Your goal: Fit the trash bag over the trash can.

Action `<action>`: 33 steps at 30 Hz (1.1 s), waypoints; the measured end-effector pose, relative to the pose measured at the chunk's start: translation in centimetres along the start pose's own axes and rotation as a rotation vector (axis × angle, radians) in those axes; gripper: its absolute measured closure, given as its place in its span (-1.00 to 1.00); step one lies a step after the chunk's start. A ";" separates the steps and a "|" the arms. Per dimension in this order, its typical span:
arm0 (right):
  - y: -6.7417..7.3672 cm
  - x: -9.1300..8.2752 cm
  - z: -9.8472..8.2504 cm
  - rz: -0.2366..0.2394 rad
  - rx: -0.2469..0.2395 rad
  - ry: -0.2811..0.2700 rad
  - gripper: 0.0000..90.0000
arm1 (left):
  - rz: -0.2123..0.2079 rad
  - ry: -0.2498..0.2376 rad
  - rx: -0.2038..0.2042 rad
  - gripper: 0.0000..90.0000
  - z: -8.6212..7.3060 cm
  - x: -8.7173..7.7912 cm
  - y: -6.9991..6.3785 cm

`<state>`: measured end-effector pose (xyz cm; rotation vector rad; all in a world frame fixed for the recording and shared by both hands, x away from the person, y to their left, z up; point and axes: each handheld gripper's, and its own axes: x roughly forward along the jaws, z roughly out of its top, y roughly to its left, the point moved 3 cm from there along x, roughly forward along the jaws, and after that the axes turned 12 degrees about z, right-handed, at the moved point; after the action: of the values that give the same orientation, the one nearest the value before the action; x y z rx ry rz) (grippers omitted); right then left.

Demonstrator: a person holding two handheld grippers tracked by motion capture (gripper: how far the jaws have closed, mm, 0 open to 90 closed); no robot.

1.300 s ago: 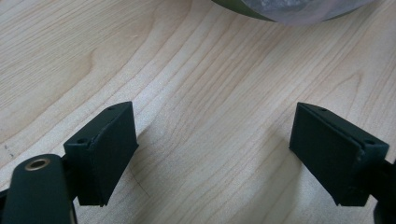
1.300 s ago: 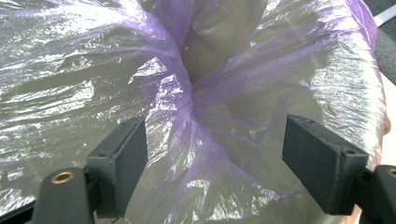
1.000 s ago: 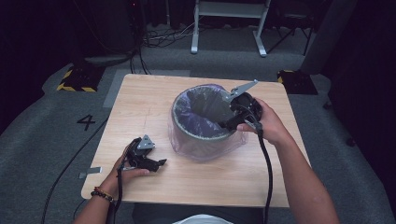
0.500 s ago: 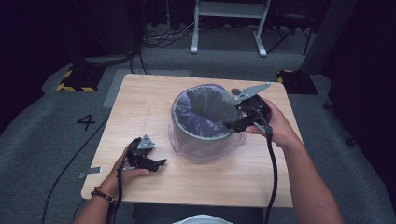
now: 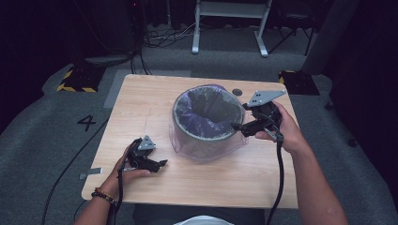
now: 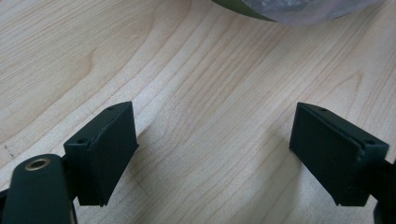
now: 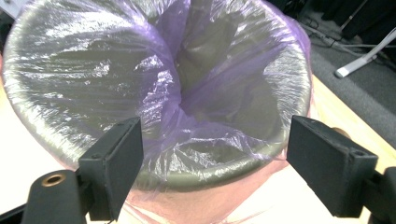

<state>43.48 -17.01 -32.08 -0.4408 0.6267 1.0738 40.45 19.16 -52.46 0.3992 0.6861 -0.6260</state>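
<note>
A round grey bin (image 5: 206, 123) lined with a thin purple plastic bag (image 5: 197, 105) stands in the middle of the wooden table (image 5: 141, 108); the bag's skirt hangs down the bin's outside. My right gripper (image 5: 238, 126) hovers at the bin's right rim, open, jaws empty and pointing over the rim. In the right gripper view the bin (image 7: 56, 135) and the bag (image 7: 159, 88) lie right ahead, beyond my right gripper (image 7: 212, 158). My left gripper (image 5: 159, 164) rests low on the table at front left of the bin, open and empty, also seen as my left gripper (image 6: 212, 158) over bare wood.
A small dark round spot (image 5: 237, 92) sits on the table behind the bin. Grey floor surrounds the table, with a painted number 4 (image 5: 88, 122), cables and a white stand's legs (image 5: 230, 28) at the back. The bin's lower edge (image 6: 243, 7) shows in the left gripper view.
My right gripper has drawn back to the right, from over the bin's opening to just outside its right rim. The left hand and gripper have stayed put.
</note>
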 end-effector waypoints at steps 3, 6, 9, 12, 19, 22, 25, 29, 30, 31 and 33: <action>0.1 -0.3 -0.4 0.000 -0.012 -0.022 -0.59 | 0.000 0.000 0.000 -0.68 0.0 0.0 0.0; 0.1 -0.6 -0.8 -0.005 -0.019 -0.045 -0.59 | 0.000 0.000 -0.001 -0.68 0.0 0.0 0.0; 0.1 -0.9 -1.1 -0.010 -0.022 -0.057 -0.60 | 0.000 0.000 -0.002 -0.68 0.0 0.0 0.0; 0.2 -1.2 -1.5 -0.013 -0.039 -0.088 -0.60 | 0.000 0.000 0.000 -0.68 0.0 0.0 0.0; 0.3 -1.8 -2.3 -0.044 -0.038 -0.110 -0.60 | 0.000 0.000 -0.001 -0.68 0.0 0.0 0.0; 0.3 -2.0 -2.7 -0.059 -0.042 -0.114 -0.61 | 0.000 0.000 0.000 -0.68 0.0 0.0 0.0; 0.3 -2.2 -3.0 -0.060 -0.042 -0.126 -0.61 | 0.000 0.000 -0.001 -0.67 0.0 0.0 0.0; 0.3 -2.3 -3.4 -0.076 -0.043 -0.138 -0.60 | 0.000 0.000 0.000 -0.68 0.0 0.0 0.0; 0.4 -2.3 -3.5 -0.082 -0.043 -0.144 -0.59 | 0.000 0.000 -0.001 -0.68 0.0 0.0 0.0; 0.4 -2.4 -3.6 -0.080 -0.045 -0.149 -0.59 | 0.000 0.000 -0.002 -0.68 0.0 0.0 0.0; 0.5 -2.3 -3.8 -0.079 -0.049 -0.148 -0.59 | 0.000 0.000 -0.001 -0.68 0.0 0.0 0.0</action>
<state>41.23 -20.69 -33.40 -0.4210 0.4492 1.0376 40.45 19.15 -52.46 0.3979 0.6862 -0.6258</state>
